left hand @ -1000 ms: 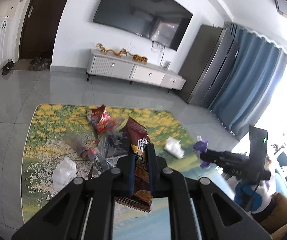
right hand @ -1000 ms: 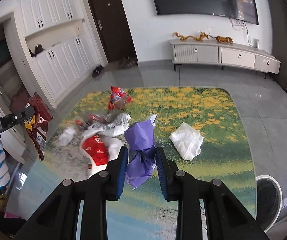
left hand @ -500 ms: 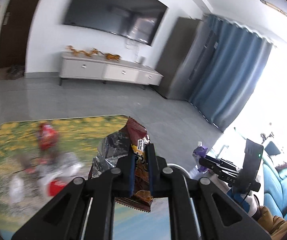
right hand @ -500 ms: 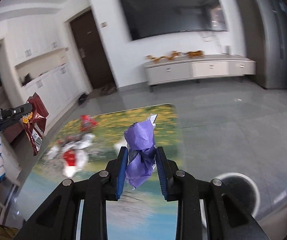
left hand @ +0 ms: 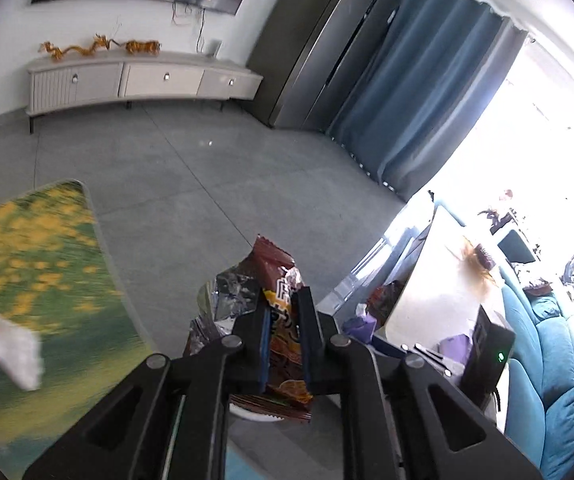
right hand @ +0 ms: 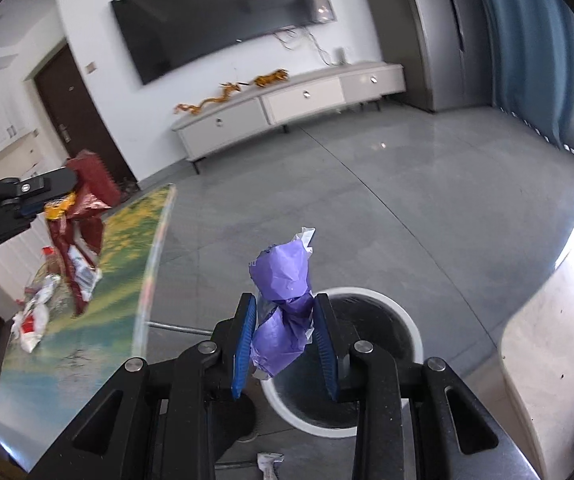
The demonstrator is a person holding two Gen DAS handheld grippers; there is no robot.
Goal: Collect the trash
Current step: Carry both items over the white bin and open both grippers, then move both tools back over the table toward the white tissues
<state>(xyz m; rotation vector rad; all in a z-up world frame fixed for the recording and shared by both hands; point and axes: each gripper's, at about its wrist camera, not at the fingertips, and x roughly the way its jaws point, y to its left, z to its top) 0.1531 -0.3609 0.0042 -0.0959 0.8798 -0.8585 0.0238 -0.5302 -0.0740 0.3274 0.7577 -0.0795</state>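
Left wrist view
- left tongs (left hand: 283, 322): pinching a brown snack wrapper (left hand: 277, 292). I read the jaws as having just eased apart a little, but the wrapper is between the pads and not dropping.
- wrapper axis: long side runs along the fingers, top end pointing away from me, bottom edge hanging under the jaws.
- bin from here: only a white rim (left hand: 257, 414) peeks out directly below the wrapper, so I judge this hand is roughly over it.
- rug (left hand: 35, 264): off to the left, with a white crumpled scrap (left hand: 17, 352) on it, not yet collected.

Right wrist view
- right tongs (right hand: 285, 332): narrow gap, closed on a purple crumpled bag (right hand: 283, 300); the pads touch it on both sides.
- bag axis: upright between the fingers, twisted waist at the pads, white tip uppermost.
- bin (right hand: 407, 328): round, white-rimmed, dark inside, just beyond and below the fingertips. The bag overlaps its near-left rim.
- left tongs (right hand: 53, 196): seen far left with the wrapper dangling above the rug edge.
- nearer hand: right, in my judgement. A short push forward should centre the bag before release.
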